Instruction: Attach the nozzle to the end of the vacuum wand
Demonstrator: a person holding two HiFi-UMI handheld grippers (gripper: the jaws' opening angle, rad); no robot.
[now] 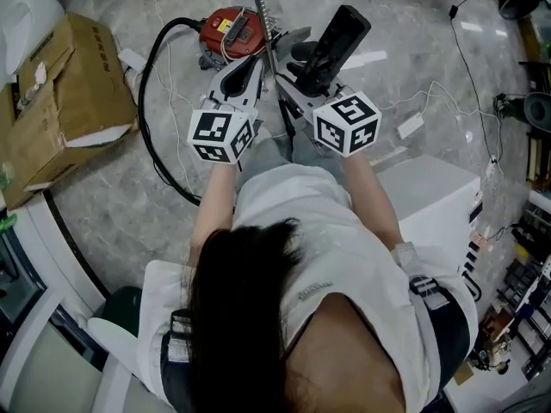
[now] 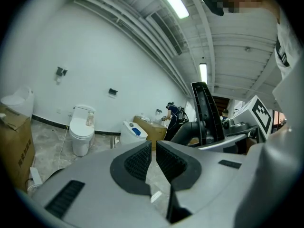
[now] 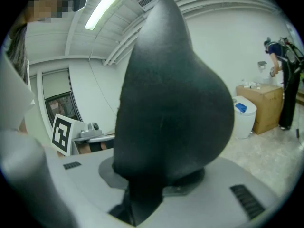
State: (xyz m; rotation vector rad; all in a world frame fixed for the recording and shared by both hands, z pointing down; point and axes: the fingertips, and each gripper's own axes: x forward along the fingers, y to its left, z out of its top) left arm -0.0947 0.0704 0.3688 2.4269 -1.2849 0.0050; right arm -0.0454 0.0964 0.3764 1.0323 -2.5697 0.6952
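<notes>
Right gripper (image 3: 161, 186) clamps the black nozzle (image 1: 337, 43) just beside the wand (image 1: 265, 15), while the left gripper (image 2: 153, 161) is closed on nothing; unsteadied, the wand may swing aside when the nozzle pushes, spoiling the fit.

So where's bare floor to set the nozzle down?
In the head view, bare marble floor lies left of the black hose, below the cardboard box. Another patch lies beyond the nozzle, short of the black cable. It is crowded around the red vacuum and wand, and white cords clutter the floor by the white cabinet.
</notes>
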